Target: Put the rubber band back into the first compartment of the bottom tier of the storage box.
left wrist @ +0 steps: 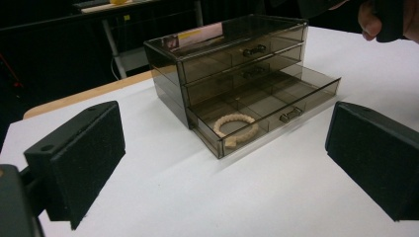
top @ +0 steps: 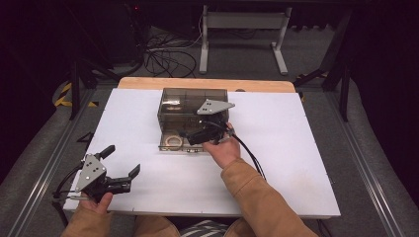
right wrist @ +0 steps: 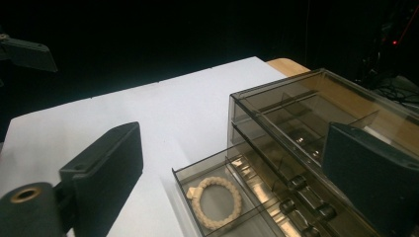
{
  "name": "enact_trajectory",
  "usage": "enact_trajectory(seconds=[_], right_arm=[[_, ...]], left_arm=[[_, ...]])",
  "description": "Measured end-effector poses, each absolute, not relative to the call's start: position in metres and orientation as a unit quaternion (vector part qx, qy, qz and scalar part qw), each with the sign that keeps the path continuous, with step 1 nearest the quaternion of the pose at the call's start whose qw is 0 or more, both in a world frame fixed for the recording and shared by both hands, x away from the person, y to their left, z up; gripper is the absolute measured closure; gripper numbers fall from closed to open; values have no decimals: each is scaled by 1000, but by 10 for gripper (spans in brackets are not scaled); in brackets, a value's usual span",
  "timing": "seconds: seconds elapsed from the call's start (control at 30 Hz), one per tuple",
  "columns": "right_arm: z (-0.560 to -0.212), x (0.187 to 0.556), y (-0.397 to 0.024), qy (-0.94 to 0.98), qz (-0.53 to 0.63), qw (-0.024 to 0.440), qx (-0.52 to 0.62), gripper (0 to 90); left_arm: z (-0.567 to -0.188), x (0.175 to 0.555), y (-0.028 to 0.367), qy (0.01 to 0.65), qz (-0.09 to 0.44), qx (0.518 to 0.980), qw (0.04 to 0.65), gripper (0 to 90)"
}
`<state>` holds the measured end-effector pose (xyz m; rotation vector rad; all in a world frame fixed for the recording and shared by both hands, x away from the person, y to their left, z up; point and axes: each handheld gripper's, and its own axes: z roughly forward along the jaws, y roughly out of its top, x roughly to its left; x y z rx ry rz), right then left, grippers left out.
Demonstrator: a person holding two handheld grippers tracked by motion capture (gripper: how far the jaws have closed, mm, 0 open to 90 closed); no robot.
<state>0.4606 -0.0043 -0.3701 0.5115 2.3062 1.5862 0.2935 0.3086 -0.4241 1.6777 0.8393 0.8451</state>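
Observation:
A smoky clear box (top: 192, 101) with three drawers stands at the middle back of the white board. Its bottom drawer (top: 184, 146) is pulled out, and a cream beaded bracelet (top: 173, 141) lies in its left compartment. My right gripper (top: 192, 137) hovers over the open drawer, jaws open and nothing between them; its own view looks down on the bracelet (right wrist: 217, 201) and the drawer rim (right wrist: 197, 165). My left gripper (top: 121, 161) rests open at the front left corner, well apart from the box (left wrist: 227, 54), facing the bracelet (left wrist: 236, 127).
The white board (top: 296, 163) lies on a wooden table whose edge (top: 207, 83) shows at the back. Behind it, cables (top: 165, 57) lie on the floor beside a grey metal stand (top: 242, 22). Dark frame legs stand at both sides.

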Motion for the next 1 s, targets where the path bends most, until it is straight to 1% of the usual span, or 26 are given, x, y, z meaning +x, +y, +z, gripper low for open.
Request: enact_trajectory(seconds=[0.2,0.5,0.67,1.0], right_arm=[[-364,456,-19,795,559,149,181,46],[-356,446,-55,782,573,151,190,8],[-354,440,-81,772,583,157,200,3],[-360,427,-116,767,579,174,214,0]], left_arm=[[-424,293,308,349,352,699,515,24],[-424,293,307,349,353,699,515,24],[-424,293,307,349,353,698,516,24],[-423,293,307,348,352,697,518,24]])
